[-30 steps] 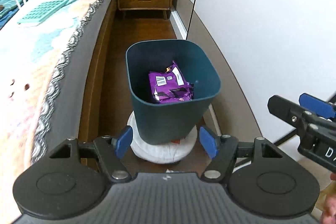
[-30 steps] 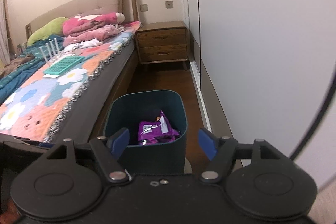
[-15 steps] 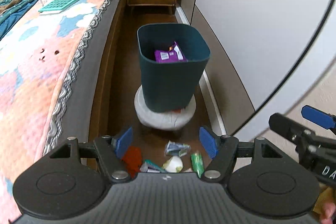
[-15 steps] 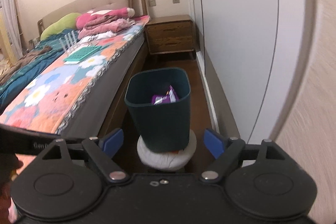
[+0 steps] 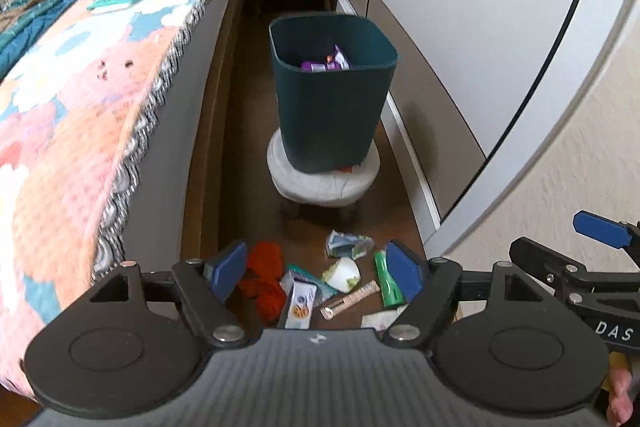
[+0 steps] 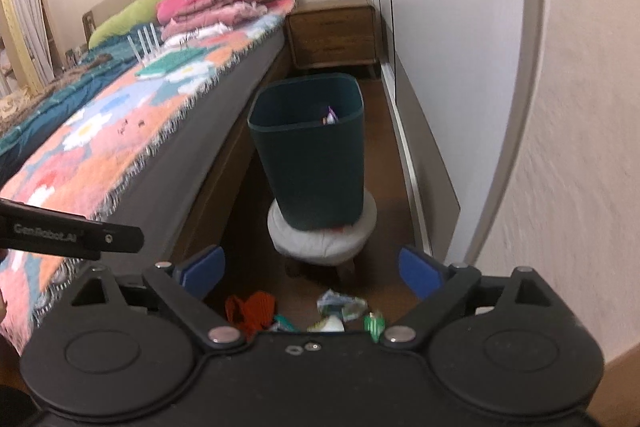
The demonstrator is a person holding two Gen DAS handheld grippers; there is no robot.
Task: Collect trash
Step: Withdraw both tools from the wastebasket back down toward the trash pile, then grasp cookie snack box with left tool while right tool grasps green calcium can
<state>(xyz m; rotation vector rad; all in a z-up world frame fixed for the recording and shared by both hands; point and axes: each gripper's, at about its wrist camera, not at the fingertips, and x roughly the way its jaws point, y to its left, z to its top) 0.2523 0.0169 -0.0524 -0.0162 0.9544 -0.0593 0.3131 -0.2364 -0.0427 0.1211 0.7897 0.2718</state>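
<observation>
Dark-teal bin (image 5: 334, 95) stands on a pale round stool (image 5: 322, 183) between the bed (image 5: 80, 99) and the wardrobe wall, a purple wrapper (image 5: 326, 63) already inside. Litter lies on the floor nearer than the stool: a red rag (image 5: 264, 277), a crumpled packet (image 5: 347, 243), a green tube (image 5: 385, 281), a cookie box (image 5: 301, 307). Both the left gripper (image 5: 316, 269) and right gripper (image 6: 314, 271) hang above it, fingers wide and empty. My judgement: lower one gripper straight over a single piece, perhaps the packet, straddle it squarely, close firmly, then lift clear before swinging to the bin.
</observation>
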